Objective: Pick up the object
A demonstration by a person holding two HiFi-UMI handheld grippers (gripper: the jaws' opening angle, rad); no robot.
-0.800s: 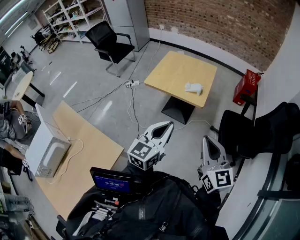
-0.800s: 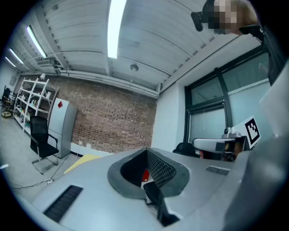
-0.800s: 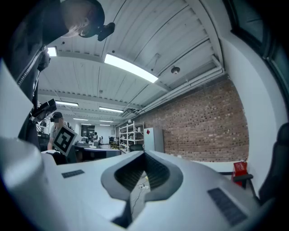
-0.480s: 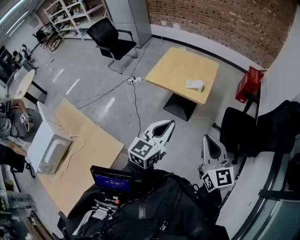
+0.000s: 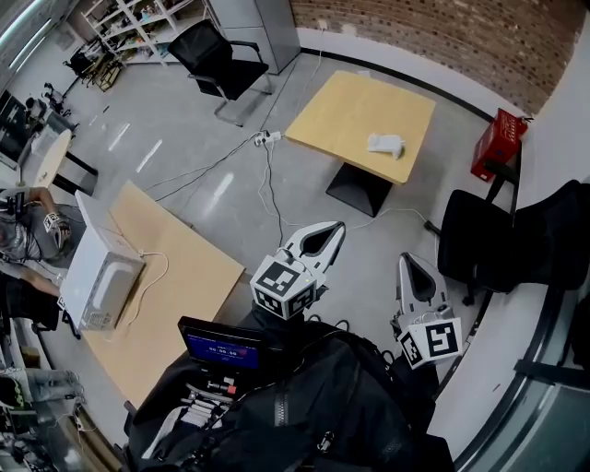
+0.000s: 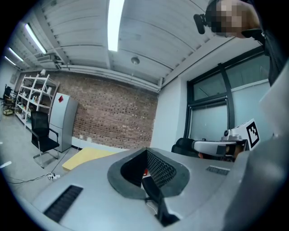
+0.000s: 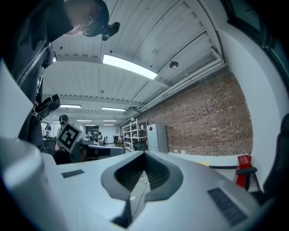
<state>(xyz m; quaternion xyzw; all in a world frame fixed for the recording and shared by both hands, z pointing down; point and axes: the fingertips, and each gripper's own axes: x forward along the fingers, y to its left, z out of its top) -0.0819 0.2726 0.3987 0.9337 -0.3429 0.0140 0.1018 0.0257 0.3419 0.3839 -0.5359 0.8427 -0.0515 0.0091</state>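
Hovering level, the left tool (image 5: 334, 230) and right tool (image 5: 409, 263) are pressed together, empty; a small white object (image 5: 385, 143) lies on the far square light-wood tabletop (image 5: 346, 111).

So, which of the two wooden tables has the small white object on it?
The square table by the brick wall: the white object lies near its right edge. The longer table at the left carries a microwave instead.

Too small to be identified: white object (image 5: 385, 143) on table (image 5: 341, 111), upper centre of head view. Cut off at top edge, upper left: shelves (image 5: 147, 23). Clipped by right edge: black chair (image 5: 489, 249). Cropped by left edge: person (image 5: 20, 241).
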